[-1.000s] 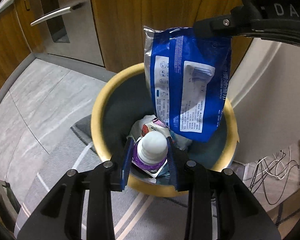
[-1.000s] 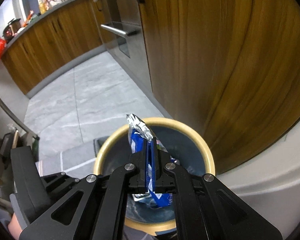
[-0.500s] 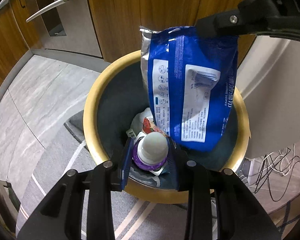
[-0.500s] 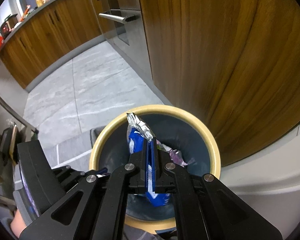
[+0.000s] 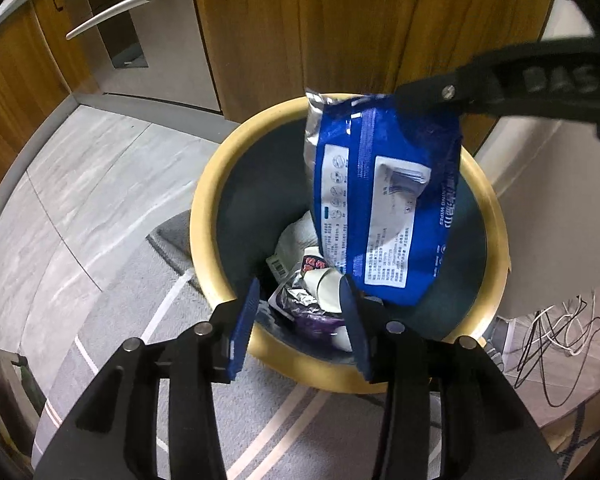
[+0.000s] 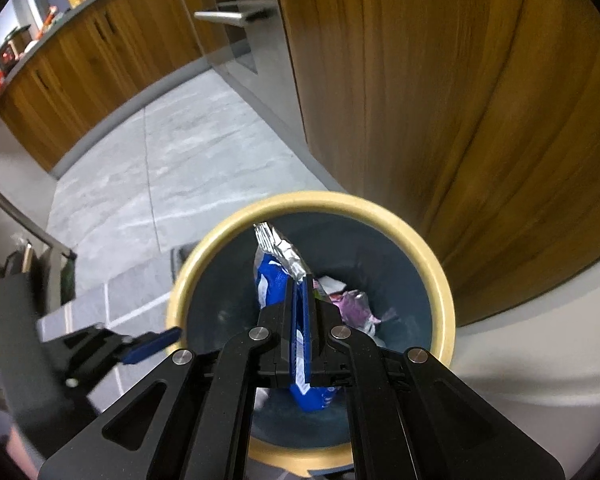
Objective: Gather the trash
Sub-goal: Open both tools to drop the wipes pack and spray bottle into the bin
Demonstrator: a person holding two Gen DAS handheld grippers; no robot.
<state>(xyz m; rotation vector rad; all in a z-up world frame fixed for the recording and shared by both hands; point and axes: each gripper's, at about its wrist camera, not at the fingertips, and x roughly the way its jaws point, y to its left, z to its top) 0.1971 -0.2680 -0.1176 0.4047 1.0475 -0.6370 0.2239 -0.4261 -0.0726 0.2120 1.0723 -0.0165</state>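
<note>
A round bin with a yellow rim [image 5: 204, 216] [image 6: 440, 276] and dark inside stands on the floor. My right gripper [image 6: 299, 292] is shut on the top edge of a blue wipes pack [image 5: 380, 200] [image 6: 268, 280], which hangs over the bin's mouth. My left gripper [image 5: 300, 292] is open and empty just above the bin's near rim. A white-capped purple bottle [image 5: 328, 292] lies in the bin among wrappers [image 5: 296, 240]. The right gripper also shows in the left wrist view [image 5: 432, 100].
Wooden cabinet fronts [image 5: 340, 20] rise behind the bin. A steel oven with a bar handle [image 5: 116, 12] is at the back left. A white rounded wall [image 5: 548, 208] is on the right, with loose cables [image 5: 556, 340] on the floor. A grey patterned rug [image 5: 100, 320] lies under the bin.
My left gripper has opened and let go of the purple bottle, which now lies in the bin. The right gripper has lowered the blue pack closer over the bin.
</note>
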